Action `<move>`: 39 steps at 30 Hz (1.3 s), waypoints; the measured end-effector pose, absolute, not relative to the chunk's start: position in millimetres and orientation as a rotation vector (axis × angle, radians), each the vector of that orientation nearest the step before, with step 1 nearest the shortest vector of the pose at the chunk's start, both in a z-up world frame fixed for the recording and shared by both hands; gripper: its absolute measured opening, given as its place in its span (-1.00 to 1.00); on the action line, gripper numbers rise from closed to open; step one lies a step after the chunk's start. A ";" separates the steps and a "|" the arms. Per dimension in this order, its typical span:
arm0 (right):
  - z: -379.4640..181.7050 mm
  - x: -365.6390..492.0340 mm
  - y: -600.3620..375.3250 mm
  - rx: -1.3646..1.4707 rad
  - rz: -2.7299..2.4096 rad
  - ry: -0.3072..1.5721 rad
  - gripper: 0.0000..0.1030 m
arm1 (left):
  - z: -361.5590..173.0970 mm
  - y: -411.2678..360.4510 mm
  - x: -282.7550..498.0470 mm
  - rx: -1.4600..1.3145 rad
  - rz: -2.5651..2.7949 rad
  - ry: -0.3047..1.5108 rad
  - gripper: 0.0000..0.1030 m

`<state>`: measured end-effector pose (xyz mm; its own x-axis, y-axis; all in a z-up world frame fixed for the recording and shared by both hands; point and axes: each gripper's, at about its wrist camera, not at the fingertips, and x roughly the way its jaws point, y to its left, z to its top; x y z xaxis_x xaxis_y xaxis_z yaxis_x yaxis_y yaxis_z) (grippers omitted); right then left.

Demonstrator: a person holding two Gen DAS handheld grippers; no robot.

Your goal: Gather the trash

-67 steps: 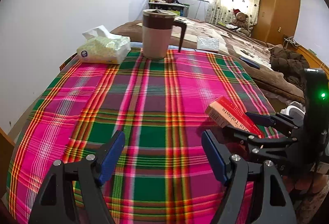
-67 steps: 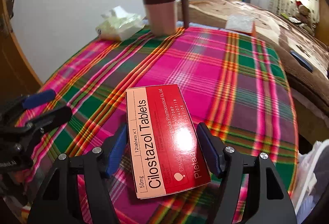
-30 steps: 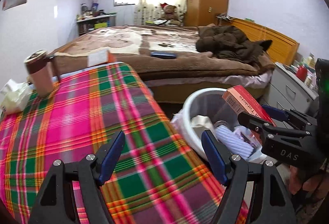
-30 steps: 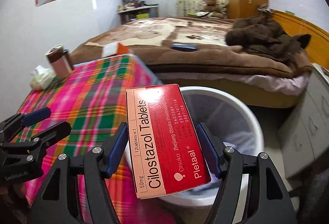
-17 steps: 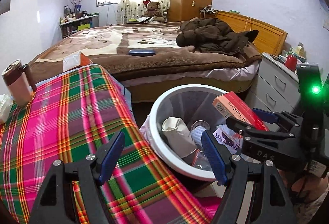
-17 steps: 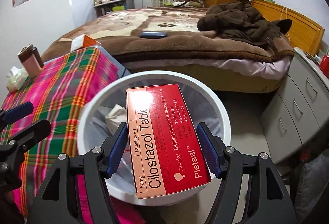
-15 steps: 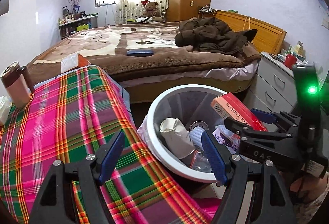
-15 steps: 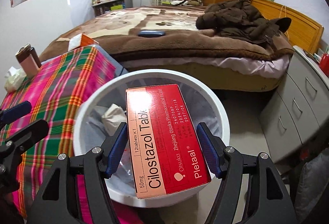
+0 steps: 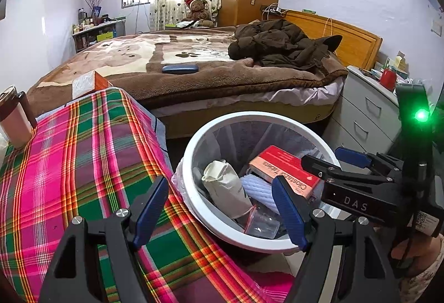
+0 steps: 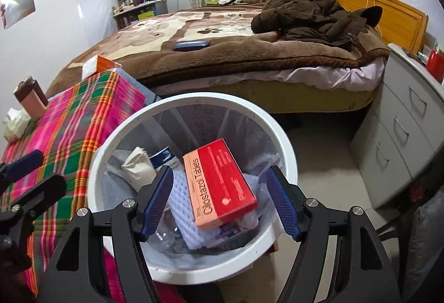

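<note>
A red Cilostazol tablet box (image 10: 219, 186) lies inside the white trash bin (image 10: 288, 161), on top of other trash; it also shows in the left wrist view (image 9: 283, 169). My right gripper (image 10: 219, 203) is open and empty, held just above the bin (image 9: 191, 147). In the left wrist view the right gripper (image 9: 330, 161) reaches over the bin's right rim. My left gripper (image 9: 219, 205) is open and empty, above the table edge and the bin's left rim.
The plaid-covered table (image 9: 69, 164) is left of the bin, with a brown mug (image 9: 14, 119) and tissue pack (image 10: 14, 122) at its far end. A bed (image 9: 208, 67) with a dark jacket (image 9: 280, 44) is behind. A white drawer unit (image 10: 402, 122) stands at the right.
My right gripper opened and the red tablet box dropped from its jaws into the bin. Earlier both grippers swung from the table over to the bin.
</note>
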<state>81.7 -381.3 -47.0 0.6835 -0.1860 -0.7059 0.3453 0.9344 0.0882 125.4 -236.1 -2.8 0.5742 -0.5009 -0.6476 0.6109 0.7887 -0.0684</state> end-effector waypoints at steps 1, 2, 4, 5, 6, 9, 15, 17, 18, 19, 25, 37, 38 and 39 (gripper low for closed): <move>-46.2 80.2 -379.8 0.219 -0.302 0.756 0.38 | -2.7 -236.4 123.2 0.174 -0.656 0.700 0.52; -45.3 78.2 -377.6 0.213 -0.303 0.752 0.38 | -2.7 -236.5 122.0 0.177 -0.657 0.700 0.52; -42.8 73.6 -374.6 0.203 -0.308 0.745 0.38 | -1.9 -235.3 117.4 0.183 -0.658 0.696 0.52; -40.8 68.5 -371.2 0.199 -0.312 0.733 0.38 | -1.3 -234.0 116.3 0.180 -0.655 0.693 0.52; -39.1 65.9 -369.7 0.198 -0.315 0.724 0.38 | -0.3 -231.5 114.0 0.174 -0.651 0.688 0.52; -33.4 56.7 -364.7 0.203 -0.323 0.693 0.38 | 3.0 -224.4 108.3 0.161 -0.634 0.681 0.52; -19.4 31.3 -347.4 0.201 -0.331 0.607 0.38 | 12.3 -205.6 89.2 0.153 -0.584 0.634 0.52; -16.5 24.4 -342.1 0.198 -0.331 0.586 0.38 | 16.0 -198.8 80.6 0.161 -0.566 0.614 0.52; -14.5 19.5 -338.6 0.194 -0.331 0.573 0.38 | 17.4 -195.9 77.8 0.163 -0.556 0.604 0.52; -12.5 14.5 -335.5 0.193 -0.328 0.558 0.38 | 18.7 -192.2 73.9 0.164 -0.543 0.596 0.52; -6.4 -1.6 -323.8 0.176 -0.342 0.522 0.38 | 25.6 -171.4 52.6 0.123 -0.511 0.542 0.63; -4.4 -27.9 -302.5 0.167 -0.367 0.474 0.38 | 28.6 -158.4 15.4 0.131 -0.535 0.485 0.65; -4.4 -29.1 -302.6 0.175 -0.363 0.471 0.38 | 28.1 -157.8 14.6 0.131 -0.534 0.485 0.65; -4.2 -30.8 -301.2 0.175 -0.361 0.466 0.38 | 27.7 -156.6 13.9 0.130 -0.532 0.486 0.65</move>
